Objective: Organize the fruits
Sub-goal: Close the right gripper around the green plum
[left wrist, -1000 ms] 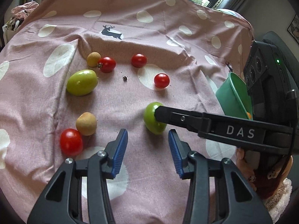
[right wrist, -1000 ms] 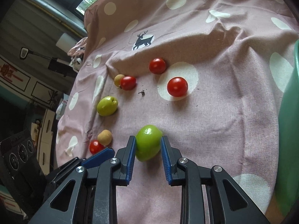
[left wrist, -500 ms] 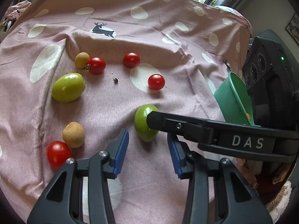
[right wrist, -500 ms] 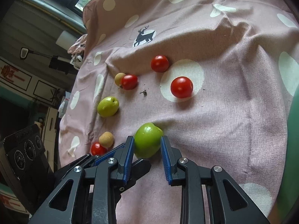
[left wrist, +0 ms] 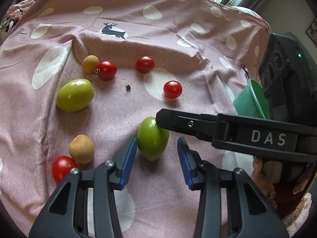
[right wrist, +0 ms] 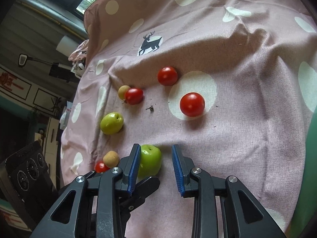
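A green fruit (left wrist: 152,137) lies on the pink dotted cloth (left wrist: 178,39). It also shows in the right wrist view (right wrist: 149,161). My right gripper (right wrist: 156,166) is open, with its left pad against the fruit and its right pad apart from it. My left gripper (left wrist: 156,158) is open and the fruit lies between its fingertips, close to the left pad. Several red tomatoes (left wrist: 172,89), two tan round fruits (left wrist: 81,148) and a yellow-green fruit (left wrist: 74,95) lie scattered on the cloth.
A green bowl (left wrist: 251,101) sits at the right edge of the cloth, beside the right gripper's body. It fills the right rim of the right wrist view (right wrist: 311,158). A small dark stem scrap (left wrist: 128,87) lies mid-cloth.
My right gripper has opened off the green fruit, which now rests on the cloth. My left gripper has moved forward so its fingers flank the fruit.
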Demonstrator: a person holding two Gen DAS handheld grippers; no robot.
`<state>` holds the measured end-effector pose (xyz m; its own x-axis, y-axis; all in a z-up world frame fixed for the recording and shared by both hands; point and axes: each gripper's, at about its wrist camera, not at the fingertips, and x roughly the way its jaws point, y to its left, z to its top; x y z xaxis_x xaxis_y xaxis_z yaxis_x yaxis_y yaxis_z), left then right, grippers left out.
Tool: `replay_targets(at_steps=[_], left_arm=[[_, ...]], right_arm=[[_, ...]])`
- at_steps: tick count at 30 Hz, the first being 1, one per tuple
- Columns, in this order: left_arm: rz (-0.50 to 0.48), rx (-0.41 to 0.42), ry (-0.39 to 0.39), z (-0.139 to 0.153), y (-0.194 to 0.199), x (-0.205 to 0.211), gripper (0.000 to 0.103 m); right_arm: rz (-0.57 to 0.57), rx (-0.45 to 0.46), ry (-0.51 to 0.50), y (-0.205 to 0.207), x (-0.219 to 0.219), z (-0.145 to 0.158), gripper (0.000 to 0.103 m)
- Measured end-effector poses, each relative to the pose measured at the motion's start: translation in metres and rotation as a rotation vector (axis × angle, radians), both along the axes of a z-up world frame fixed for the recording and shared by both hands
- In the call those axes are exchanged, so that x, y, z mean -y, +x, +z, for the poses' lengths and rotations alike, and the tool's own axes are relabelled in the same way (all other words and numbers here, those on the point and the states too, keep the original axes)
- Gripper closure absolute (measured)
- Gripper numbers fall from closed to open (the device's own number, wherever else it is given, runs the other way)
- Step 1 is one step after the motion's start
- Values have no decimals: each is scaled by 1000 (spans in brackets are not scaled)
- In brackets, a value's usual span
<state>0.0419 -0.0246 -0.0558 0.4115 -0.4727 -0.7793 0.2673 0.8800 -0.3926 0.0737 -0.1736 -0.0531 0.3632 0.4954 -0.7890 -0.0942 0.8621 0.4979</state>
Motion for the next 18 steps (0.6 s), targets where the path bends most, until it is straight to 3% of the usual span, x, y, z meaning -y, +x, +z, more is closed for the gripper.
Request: replay_targets(at_steps=[10,18], left_arm=[[-33,-5,13,-5,-4,11,64],[-37,0,13,-3,-7,11,65]], right_arm=[[-101,-103,138,-7,39,-18,72],[-88,-98,73,-18,36,-13,72]])
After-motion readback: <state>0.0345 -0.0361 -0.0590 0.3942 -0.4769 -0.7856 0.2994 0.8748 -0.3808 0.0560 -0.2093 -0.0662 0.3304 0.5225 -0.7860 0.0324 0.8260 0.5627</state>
